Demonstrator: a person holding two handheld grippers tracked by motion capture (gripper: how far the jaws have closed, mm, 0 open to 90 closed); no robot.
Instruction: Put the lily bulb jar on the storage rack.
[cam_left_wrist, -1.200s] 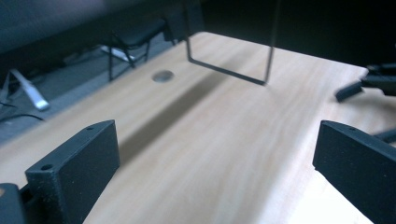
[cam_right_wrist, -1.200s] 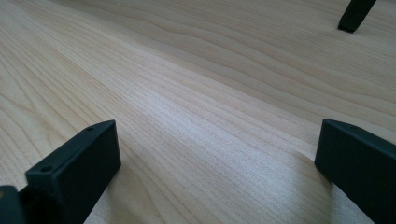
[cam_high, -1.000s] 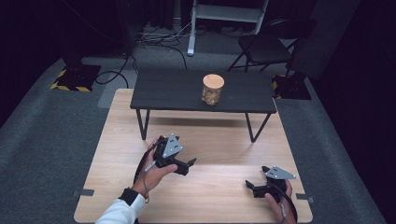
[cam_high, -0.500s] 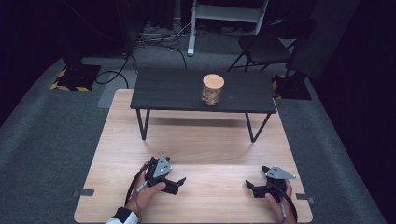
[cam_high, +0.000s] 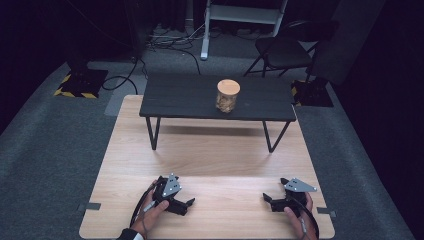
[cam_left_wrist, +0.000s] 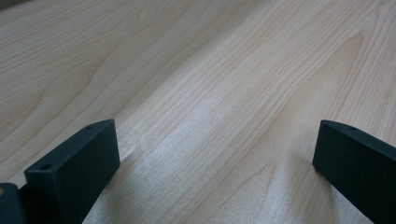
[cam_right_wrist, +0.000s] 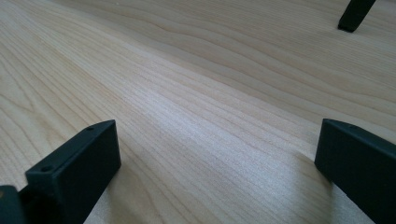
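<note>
Both hand-held grippers rest wide open, holding nothing.
The lidded jar (cam_high: 228, 95) on the small black bench (cam_high: 170, 100) looks rigid, breakable; grasp its sides.

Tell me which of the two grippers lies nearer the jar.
The left gripper. It rests on the wooden board closer to the middle, while the right gripper sits out by the board's right edge, farther from the jar.

1. A light wooden board (cam_high: 210, 165) lies on grey carpet (cam_high: 50, 150).
2. A low black table (cam_high: 200, 97) stands on the far part of the board.
3. A black folding chair (cam_high: 285, 50) stands far right.
4. A white metal stand (cam_high: 240, 15) and loose cables (cam_high: 165, 40) are far behind.
5. The surroundings are dark.
</note>
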